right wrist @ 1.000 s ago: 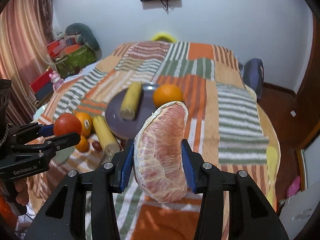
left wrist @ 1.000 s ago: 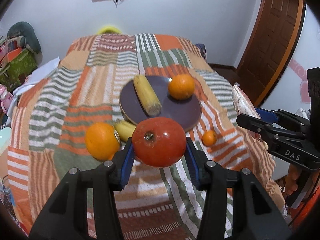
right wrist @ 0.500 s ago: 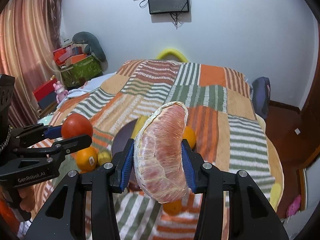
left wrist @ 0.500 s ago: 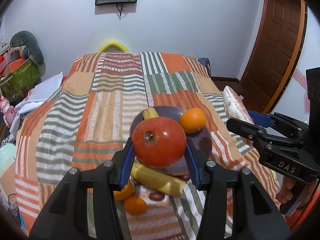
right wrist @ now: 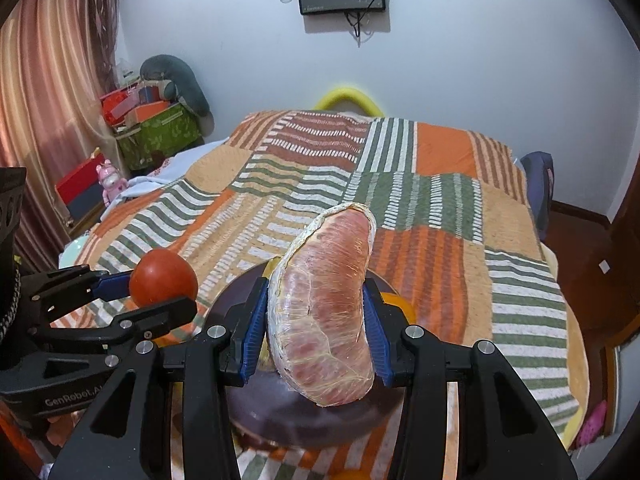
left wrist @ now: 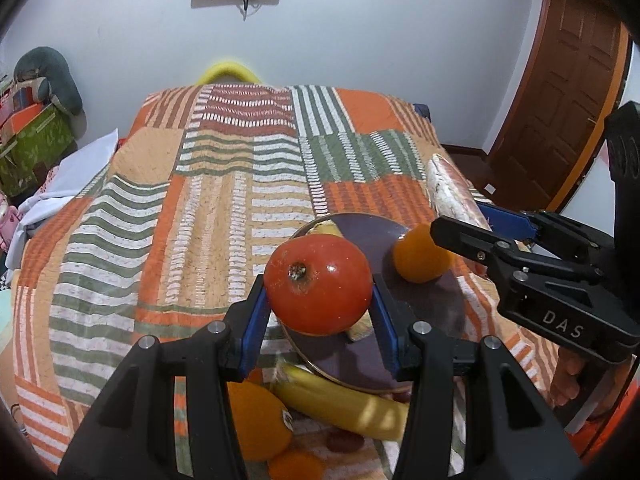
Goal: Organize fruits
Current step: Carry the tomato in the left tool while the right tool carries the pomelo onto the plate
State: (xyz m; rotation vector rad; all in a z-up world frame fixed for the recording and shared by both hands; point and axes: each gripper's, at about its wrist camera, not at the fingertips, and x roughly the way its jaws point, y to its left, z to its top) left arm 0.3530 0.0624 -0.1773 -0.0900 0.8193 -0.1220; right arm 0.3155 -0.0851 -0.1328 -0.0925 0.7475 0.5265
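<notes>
Red tomato (left wrist: 318, 284), stem scar facing the camera, is clamped between the blue pads of the left tongs (left wrist: 318, 312) above the near edge of a dark plate (left wrist: 424, 280). The left view alone shows an orange (left wrist: 418, 254) on that plate, and below it a banana (left wrist: 344, 404) and another orange (left wrist: 256, 420) on the striped quilt (left wrist: 200, 200). The right view shows the right tongs (right wrist: 316, 332) closed on a wrapped pomelo wedge (right wrist: 324, 304), held over the plate (right wrist: 280, 408). Its long axis runs away from the camera, the narrow tip pointing up toward the far wall. The wedge hides most of the plate there.
</notes>
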